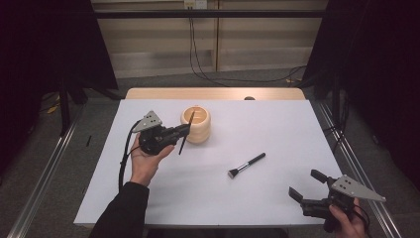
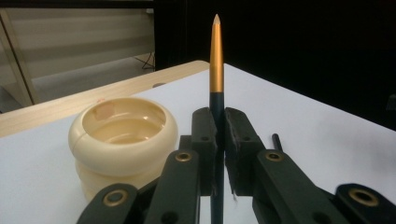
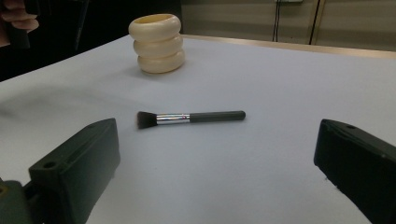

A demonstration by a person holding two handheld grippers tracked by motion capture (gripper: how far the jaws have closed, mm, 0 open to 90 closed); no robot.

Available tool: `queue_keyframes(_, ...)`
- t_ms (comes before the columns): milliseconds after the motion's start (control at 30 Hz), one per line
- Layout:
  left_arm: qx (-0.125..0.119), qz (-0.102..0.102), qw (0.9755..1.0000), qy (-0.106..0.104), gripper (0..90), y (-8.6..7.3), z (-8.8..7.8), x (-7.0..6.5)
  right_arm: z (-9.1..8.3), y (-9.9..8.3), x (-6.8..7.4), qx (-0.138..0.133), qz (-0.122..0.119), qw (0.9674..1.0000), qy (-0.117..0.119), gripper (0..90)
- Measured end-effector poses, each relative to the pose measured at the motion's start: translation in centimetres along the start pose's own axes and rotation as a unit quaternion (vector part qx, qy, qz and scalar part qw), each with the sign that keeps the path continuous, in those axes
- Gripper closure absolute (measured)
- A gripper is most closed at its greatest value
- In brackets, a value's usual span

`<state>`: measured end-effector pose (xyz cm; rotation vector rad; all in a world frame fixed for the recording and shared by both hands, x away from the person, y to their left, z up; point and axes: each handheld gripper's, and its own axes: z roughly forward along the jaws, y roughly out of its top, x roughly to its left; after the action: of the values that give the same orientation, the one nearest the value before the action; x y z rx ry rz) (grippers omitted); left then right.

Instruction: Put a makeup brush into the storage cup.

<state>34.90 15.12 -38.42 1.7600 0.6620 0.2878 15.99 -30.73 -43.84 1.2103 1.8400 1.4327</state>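
The slim brush (image 2: pixel 216 60), clamped upright in the left gripper's (image 1: pixel 182 131) closed jaws, hangs just beside the cream holder's (image 1: pixel 196 126) rim; misjudged, its lower tip could strike the rim and slip. The right gripper (image 1: pixel 307 184) waits open-jawed, well apart from the holder.

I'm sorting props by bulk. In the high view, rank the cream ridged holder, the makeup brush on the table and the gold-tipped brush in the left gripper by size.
1. Cream ridged holder, plainly bulkiest.
2 and 3. Makeup brush and gold-tipped brush look similar in length; the left gripper hides part of the latter, so unranked.
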Motion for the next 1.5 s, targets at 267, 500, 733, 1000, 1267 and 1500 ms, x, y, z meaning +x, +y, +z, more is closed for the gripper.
queue_keyframes(267,0.004,0.008,1.0000,0.002,83.4,1.4,0.8,0.3,0.0,0.0,0.0,-0.001,0.000,1.0000,-0.001,0.0)
queue_keyframes(500,0.002,0.012,0.9999,0.006,83.4,2.3,1.4,0.4,0.0,0.0,0.0,-0.002,0.002,1.0000,-0.001,0.0)
queue_keyframes(733,-0.004,0.016,0.9998,0.008,83.4,3.7,2.2,0.9,0.0,0.0,0.0,-0.006,0.010,0.9999,-0.003,0.0)
queue_keyframes(1000,-0.010,0.012,0.9999,0.007,83.4,4.8,2.8,1.6,0.0,0.0,0.0,-0.005,0.008,1.0000,-0.001,0.0)
queue_keyframes(1267,-0.003,0.003,0.9997,0.023,83.4,5.2,3.9,2.0,0.0,0.0,0.0,-0.005,0.011,0.9999,-0.002,0.0)
queue_keyframes(1500,-0.009,0.001,0.9995,0.031,83.4,6.0,4.5,2.5,-0.1,-0.1,0.0,-0.001,0.006,1.0000,-0.002,0.0)
